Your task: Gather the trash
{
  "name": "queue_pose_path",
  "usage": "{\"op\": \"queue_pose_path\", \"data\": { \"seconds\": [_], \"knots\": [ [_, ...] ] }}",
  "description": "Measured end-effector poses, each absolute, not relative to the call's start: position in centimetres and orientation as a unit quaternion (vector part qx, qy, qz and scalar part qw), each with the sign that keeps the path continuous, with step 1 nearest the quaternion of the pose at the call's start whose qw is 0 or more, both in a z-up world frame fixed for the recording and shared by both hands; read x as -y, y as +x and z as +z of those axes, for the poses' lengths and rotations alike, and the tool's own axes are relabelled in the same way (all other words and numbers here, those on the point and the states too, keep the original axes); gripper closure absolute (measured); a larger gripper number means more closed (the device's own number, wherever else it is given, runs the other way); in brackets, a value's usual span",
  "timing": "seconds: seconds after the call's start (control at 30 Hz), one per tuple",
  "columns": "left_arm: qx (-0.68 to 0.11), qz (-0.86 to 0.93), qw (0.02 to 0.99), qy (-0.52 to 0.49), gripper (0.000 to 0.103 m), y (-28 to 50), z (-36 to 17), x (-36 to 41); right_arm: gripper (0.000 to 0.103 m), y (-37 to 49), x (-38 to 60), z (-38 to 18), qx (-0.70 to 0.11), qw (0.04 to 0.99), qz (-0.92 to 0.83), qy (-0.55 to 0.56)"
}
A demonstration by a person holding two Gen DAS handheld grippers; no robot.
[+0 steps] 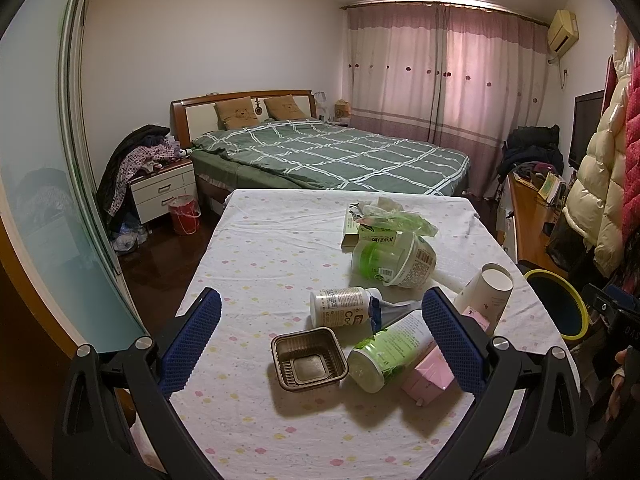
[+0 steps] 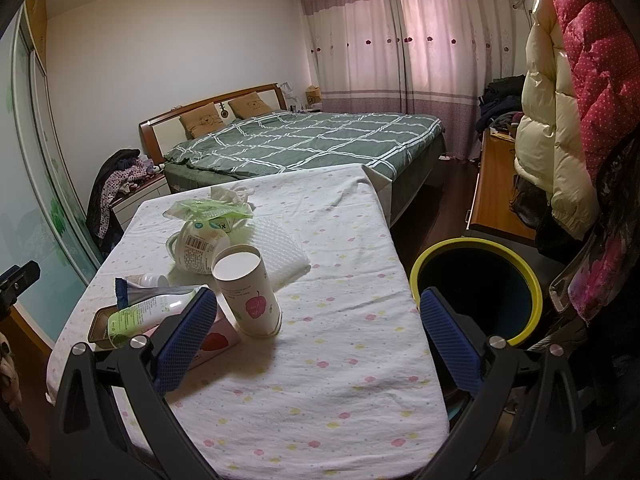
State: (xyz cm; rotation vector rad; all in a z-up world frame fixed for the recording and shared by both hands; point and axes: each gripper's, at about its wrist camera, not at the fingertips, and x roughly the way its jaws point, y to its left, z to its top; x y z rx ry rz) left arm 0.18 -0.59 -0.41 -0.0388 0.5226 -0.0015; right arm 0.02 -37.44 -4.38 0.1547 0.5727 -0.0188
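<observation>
Left hand-held gripper [image 1: 320, 334] wide open, nothing held, hovering over the trash cluster on the tabletop [image 1: 256, 248]. Between its fingers: brown tray [image 1: 309, 359] upright, white bottle [image 1: 345, 305] on its side just behind it, green-label bottle [image 1: 380, 354] on its side just right of the tray, crumpled wrapper [image 1: 378, 308] between the two bottles. Pink box [image 1: 430, 374] just beside the green-label bottle, partly behind the right finger. Paper cup [image 1: 484, 294] upside down near the right edge. Further back: noodle tub [image 1: 394, 258] tipped over, green plastic bag [image 1: 400, 220] and crumpled tissue on top of it, small carton [image 1: 352, 228] touching its left side. Right hand-held gripper [image 2: 316, 338] also wide open and empty, over bare cloth at the tabletop's right part; cup [image 2: 250, 298] just beside its left finger, white mesh sheet [image 2: 280, 252] behind the cup. Bin [image 2: 476, 288], yellow rim, dark inside, on the floor just beside the tabletop's right edge, behind the right finger. Bed [image 1: 332, 152] well beyond.
</observation>
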Motion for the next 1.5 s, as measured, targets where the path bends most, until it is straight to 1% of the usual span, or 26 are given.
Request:
{"op": "queue_pose_path", "data": {
  "seconds": [0.57,0.73,0.97,1.23,1.5],
  "knots": [
    [-0.262,-0.001,0.965,-0.015,0.004,0.3,-0.9,0.6,0.006,0.5,37.3,-4.4,-0.284,0.956,-0.008,0.078],
    [-0.267,0.005,0.964,-0.011,0.004,1.2,-1.4,0.4,0.006,1.8,36.3,-4.7,-0.285,0.956,0.002,0.073],
    [-0.274,0.013,0.961,-0.015,0.004,3.1,-1.8,-0.6,0.006,5.8,33.5,-5.2,-0.292,0.954,0.037,0.06],
    [-0.283,0.022,0.959,-0.024,0.004,5.6,-2.1,-2.2,0.006,12.1,28.2,-4.0,-0.293,0.951,0.092,0.032],
    [-0.288,0.024,0.957,-0.03,0.004,8.0,-2.2,-3.3,0.006,19.8,21.5,-5.4,-0.329,0.937,0.11,-0.048]
  ]
}}
